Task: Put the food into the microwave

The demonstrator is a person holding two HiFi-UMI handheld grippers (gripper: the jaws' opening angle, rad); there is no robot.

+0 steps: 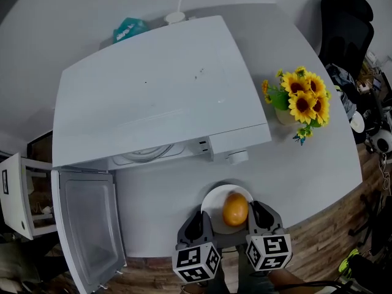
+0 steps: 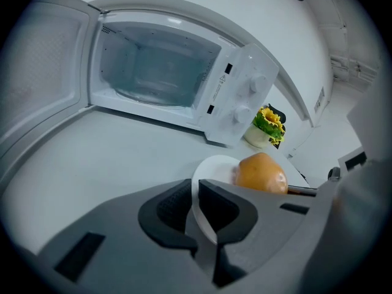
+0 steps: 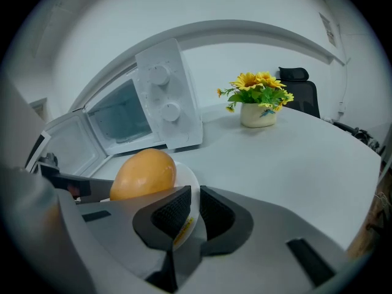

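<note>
food point(image 1: 235, 209): round, orange, on white plate point(image 1: 214, 199); microwave point(image 1: 159, 97): white, door point(image 1: 86, 225) swung open, just behind plate

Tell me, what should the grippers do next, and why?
Probably lift the plate and carry it left toward the microwave: the left gripper and right gripper are both shut on its rim, the orange food sits on it, and the door is open.

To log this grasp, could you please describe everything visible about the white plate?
The small round white plate carries one rounded orange food item. The left hand-held gripper and right hand-held gripper each clamp its rim on opposite sides. It is before the open white microwave; whether it is lifted is unclear.
</note>
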